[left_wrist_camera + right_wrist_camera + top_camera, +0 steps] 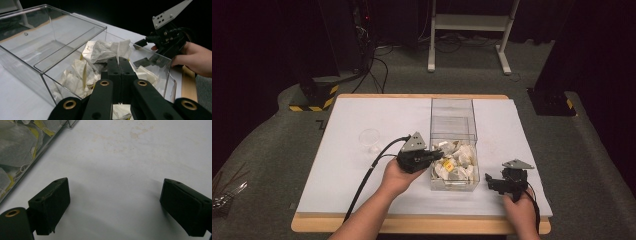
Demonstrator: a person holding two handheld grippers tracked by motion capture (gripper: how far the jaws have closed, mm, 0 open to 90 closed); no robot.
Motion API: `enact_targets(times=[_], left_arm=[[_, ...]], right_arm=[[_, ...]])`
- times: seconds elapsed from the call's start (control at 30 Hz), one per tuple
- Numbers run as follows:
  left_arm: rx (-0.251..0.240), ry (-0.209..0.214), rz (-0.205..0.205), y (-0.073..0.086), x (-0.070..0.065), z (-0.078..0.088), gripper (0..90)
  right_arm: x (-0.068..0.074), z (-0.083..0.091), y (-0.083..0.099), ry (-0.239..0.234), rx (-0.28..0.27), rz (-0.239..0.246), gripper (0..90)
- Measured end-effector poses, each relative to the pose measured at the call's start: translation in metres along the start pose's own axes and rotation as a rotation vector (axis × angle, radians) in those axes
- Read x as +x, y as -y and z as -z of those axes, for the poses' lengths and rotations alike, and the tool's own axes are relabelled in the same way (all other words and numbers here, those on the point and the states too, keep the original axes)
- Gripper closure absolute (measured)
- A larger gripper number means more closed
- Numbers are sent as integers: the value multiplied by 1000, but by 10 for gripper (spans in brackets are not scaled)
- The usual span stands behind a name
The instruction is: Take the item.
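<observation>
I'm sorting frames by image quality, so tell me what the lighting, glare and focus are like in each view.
High view: dim; the white tabletop is lit, the surroundings are dark. Left gripper view: the clear box walls catch pale reflections; the left gripper is sharp. Right gripper view: soft shadows under the open right gripper, whose jaws are slightly blurred.

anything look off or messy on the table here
Faint brownish stains mark the white table cover near the right gripper. The tea bags lie jumbled but inside the clear box; nothing spilled.
</observation>
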State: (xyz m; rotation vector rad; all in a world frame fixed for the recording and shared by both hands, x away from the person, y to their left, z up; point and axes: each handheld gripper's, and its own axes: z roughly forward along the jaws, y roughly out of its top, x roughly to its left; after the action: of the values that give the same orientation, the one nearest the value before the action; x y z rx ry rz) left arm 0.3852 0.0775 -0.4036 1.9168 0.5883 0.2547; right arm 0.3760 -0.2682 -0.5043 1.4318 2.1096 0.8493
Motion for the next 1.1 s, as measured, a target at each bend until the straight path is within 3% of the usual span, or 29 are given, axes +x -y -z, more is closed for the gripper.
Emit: enact_targets(times=[0.53, 1.1], left_arm=[[-116, -36, 17, -3, 5, 21, 894], [-148, -99, 30, 1, 19, 48, 894]], right_arm=[[0, 0, 0, 0, 0, 0, 93], [0, 0, 0, 0, 0, 0, 93]])
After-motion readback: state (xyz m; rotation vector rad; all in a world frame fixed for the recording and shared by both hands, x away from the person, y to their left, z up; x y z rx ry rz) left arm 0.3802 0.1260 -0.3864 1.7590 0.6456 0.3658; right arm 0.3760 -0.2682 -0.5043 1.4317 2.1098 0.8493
